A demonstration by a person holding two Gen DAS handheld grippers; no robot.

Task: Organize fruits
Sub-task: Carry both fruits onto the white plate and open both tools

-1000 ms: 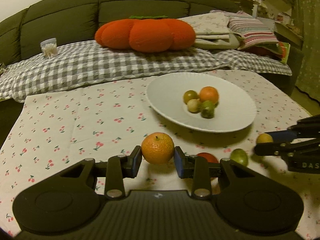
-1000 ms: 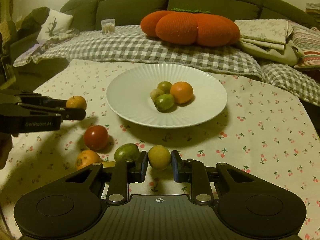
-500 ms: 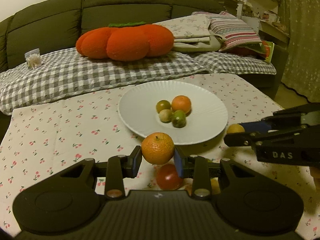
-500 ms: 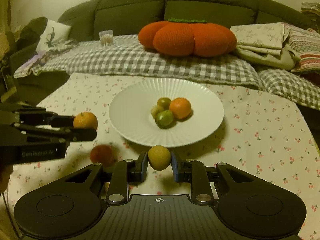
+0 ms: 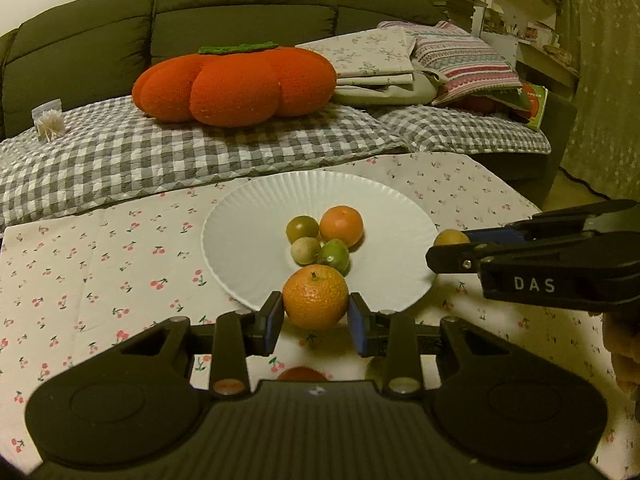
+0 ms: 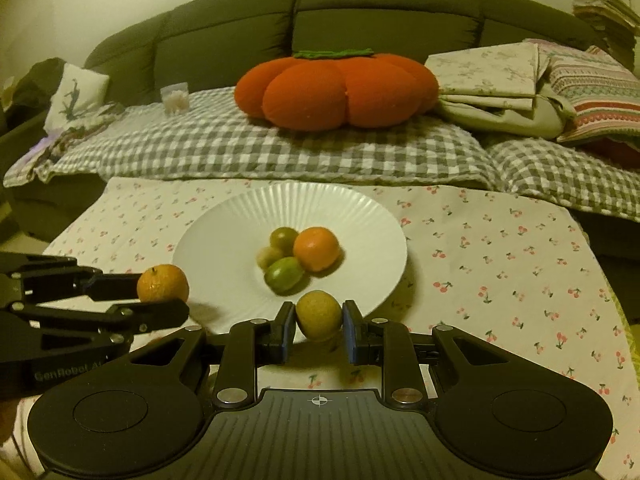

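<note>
A white ribbed plate (image 5: 260, 216) (image 6: 224, 236) sits on the cherry-print tablecloth and holds several small fruits, among them an orange (image 5: 341, 226) (image 6: 316, 249) and a green one (image 5: 334, 256) (image 6: 284, 274). My left gripper (image 5: 316, 316) (image 6: 168, 300) is shut on a mandarin (image 5: 315, 297) (image 6: 163, 283), held above the plate's near rim. My right gripper (image 6: 319, 326) (image 5: 448, 248) is shut on a yellow fruit (image 6: 319, 314) (image 5: 446, 237), held at the plate's near edge. A red fruit (image 5: 302, 374) shows partly under my left gripper.
A dark green sofa (image 6: 360, 12) stands behind the table with a grey checked blanket (image 6: 280, 152), an orange pumpkin cushion (image 5: 236, 84) (image 6: 336, 90), folded linens (image 5: 384, 64) and a small cup (image 5: 49, 121). Shelves with books (image 5: 520, 8) stand at the right.
Both grippers have risen and moved toward the plate with their fruit. The loose fruits on the cloth have dropped mostly out of view beneath the grippers.
</note>
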